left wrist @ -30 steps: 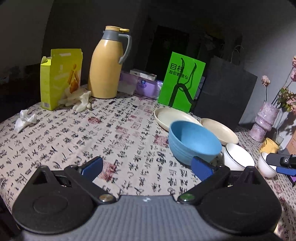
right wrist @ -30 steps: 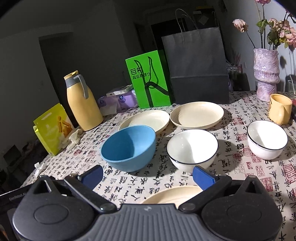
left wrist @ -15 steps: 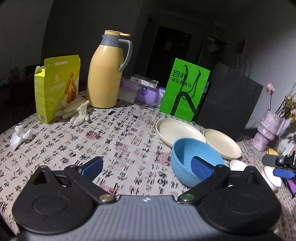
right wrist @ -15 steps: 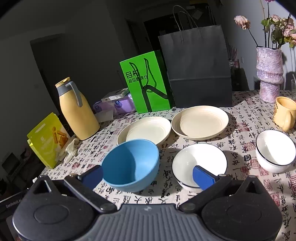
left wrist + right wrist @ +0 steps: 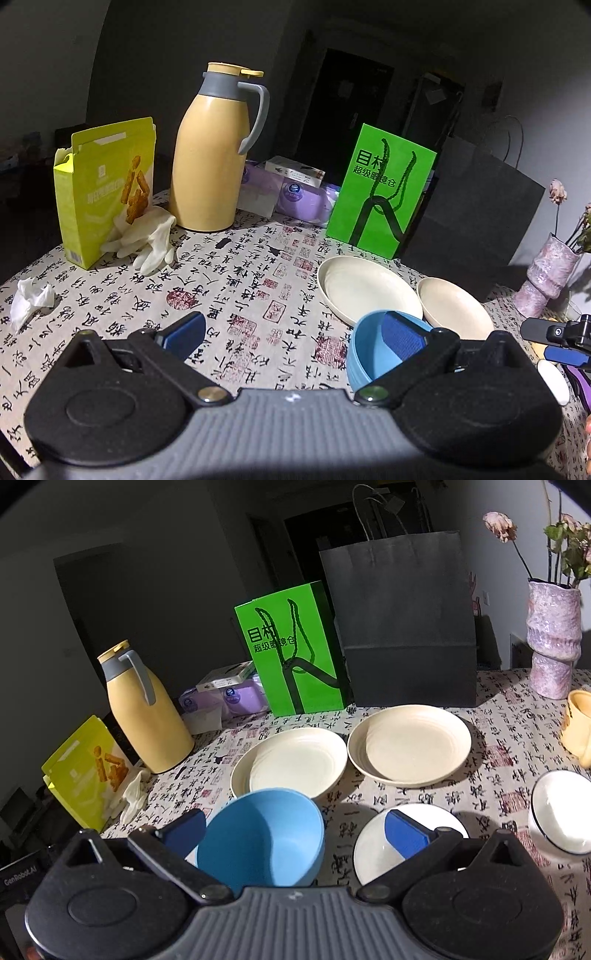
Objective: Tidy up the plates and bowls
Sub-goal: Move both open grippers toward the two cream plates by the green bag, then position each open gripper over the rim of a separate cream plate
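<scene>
Round blue plastic bowl (image 5: 262, 840) sits on the patterned desk (image 5: 258, 280), dead centre at 12 o'clock between the right gripper (image 5: 295, 829) jaws, spread wide, empty; left gripper (image 5: 291, 334) jaws also apart, bowl at 2 o'clock; right nearer.

The green paper bag (image 5: 291, 653) standing ahead of the right tongs, beyond the plates, is showing two lines of dark print: large characters "目村" and, beneath them, a smaller line reading roughly "超级眼镜仓". The same print is facing the left tongs, ahead and to their right. At the far left edge of the right wrist view, beside the tongs, a black device (image 5: 18, 871) is carrying pale lettering "GenRobot.AI". The tablecloth (image 5: 258, 280) under both tongs is bearing columns of black calligraphy and red seal stamps, too cursive to read. The yellow snack box (image 5: 107, 188) ahead and left of the left tongs is carrying pale print too faint to make out.
</scene>
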A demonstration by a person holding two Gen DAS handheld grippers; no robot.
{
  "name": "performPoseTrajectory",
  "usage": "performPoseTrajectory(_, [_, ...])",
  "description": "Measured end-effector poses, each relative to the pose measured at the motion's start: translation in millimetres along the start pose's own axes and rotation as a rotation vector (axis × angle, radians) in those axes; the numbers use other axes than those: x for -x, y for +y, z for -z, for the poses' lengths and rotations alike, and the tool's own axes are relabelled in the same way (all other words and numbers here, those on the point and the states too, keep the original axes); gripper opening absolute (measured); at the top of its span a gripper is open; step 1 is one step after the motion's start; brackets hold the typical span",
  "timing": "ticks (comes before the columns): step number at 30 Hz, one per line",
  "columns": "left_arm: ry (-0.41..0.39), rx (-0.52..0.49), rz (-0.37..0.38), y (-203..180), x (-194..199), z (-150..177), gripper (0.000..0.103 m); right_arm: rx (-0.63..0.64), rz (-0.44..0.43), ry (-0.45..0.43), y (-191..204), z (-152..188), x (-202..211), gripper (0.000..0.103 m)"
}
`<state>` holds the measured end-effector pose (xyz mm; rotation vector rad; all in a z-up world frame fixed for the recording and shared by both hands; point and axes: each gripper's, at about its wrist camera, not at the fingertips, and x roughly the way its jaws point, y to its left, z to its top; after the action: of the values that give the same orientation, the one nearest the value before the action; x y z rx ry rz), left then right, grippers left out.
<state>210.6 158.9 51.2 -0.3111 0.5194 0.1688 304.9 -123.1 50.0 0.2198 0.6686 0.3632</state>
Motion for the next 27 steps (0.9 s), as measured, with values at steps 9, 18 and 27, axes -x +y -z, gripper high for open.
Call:
performPoseTrajectory(9, [0.024,-0.003,-0.021,-8.0,-24.1,-18.1,0.103,0.018,0.011,0.004,-2.2,-23.3,-26.1,0.103])
performPoseTrajectory(18, [0.005,0.029,-0.014,-24.4,-45.9,-48.4,0.103,0.023,0.019,0.003,-6.2,-45.9,-44.3,0.103])
performPoseTrajectory(27, [0.057,0.085,-0.026,-32.9,-81.2,-77.6,0.103,-0.004,0.028,0.021,-18.1,-65.2,-66.4,0.103])
